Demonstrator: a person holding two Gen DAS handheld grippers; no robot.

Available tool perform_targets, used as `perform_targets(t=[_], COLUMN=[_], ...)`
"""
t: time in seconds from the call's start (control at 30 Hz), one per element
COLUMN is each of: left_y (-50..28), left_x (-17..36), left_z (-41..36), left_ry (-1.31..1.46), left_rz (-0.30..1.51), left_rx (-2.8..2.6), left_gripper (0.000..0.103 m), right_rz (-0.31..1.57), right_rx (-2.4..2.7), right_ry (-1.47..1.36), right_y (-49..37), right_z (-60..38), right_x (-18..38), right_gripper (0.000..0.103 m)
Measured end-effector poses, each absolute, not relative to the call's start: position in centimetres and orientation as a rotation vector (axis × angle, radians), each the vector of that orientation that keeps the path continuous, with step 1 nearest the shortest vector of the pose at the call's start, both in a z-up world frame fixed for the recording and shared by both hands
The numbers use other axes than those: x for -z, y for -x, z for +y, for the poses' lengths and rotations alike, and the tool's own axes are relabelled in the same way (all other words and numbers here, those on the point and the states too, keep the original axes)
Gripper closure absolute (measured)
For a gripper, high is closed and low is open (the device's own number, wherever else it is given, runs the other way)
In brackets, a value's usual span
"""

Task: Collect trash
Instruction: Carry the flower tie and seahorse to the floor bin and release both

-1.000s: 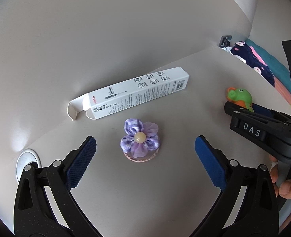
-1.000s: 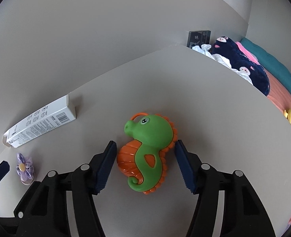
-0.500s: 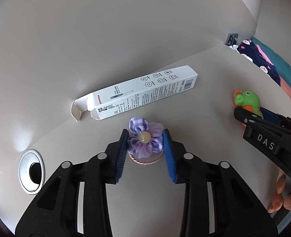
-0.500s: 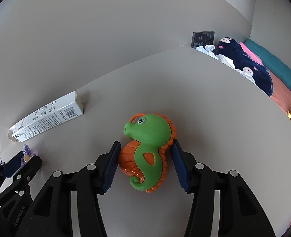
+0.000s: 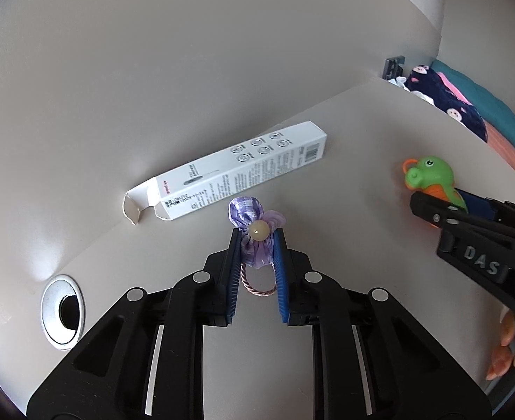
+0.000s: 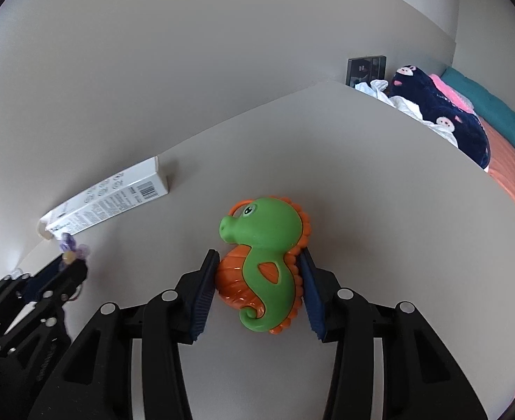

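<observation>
My left gripper is shut on a purple flower hair tie with a cream bead, on the beige table. Its pink cord loop hangs between the pads. My right gripper is shut on a green and orange seahorse toy, which also shows in the left wrist view. A long white carton with an open end flap lies by the wall just beyond the hair tie; it also shows in the right wrist view.
A silver cable grommet is set in the table at the left. A bed with a dark plush toy, white cloth and coloured bedding lies past the table's right edge. A wall runs along the back.
My left gripper closed from wide open onto the hair tie, squeezing the flower. My right gripper closed tighter on the seahorse. Both views shifted slightly.
</observation>
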State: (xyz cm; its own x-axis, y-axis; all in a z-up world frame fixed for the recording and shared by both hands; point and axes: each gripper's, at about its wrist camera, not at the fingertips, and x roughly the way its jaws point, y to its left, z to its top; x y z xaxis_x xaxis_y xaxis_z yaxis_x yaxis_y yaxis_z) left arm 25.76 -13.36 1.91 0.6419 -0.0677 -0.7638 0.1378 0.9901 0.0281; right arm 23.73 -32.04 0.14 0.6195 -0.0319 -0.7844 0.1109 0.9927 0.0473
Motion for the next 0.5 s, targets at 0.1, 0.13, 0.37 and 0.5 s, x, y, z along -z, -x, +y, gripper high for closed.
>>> perform_targets(t=[0.1,0.13,0.37,0.5], left_y=[-25.2,-25.0,-23.1,-21.4], left_x=[-2.1,-2.3,-3.0,-4.0], left_z=[-13.6,-13.8,-15.2,-15.7], left_ry=[-0.08,-0.075,-0.095,-0.115], left_rz=[0.866,0.865,0.857,0.834], left_rx=[0.119,0.125,0.166,0.188], left_gripper=[0.086,0.086,0.086,0.086], right_rz=[0.889,0.888,0.867,0.852], right_rx=[0.078,0.081,0.093,0.101], right_ry=[-0.105,-0.102,-0.121,-0.135], right_y=[-22.7,-22.5,-19.7,-17.8], right_z=[-32.5,-32.7,-33.9,-34.4], right_x=[-0.9,-1.1,-2.8,-3.7], right_gripper=[0.056,0.056,0.056,0.056])
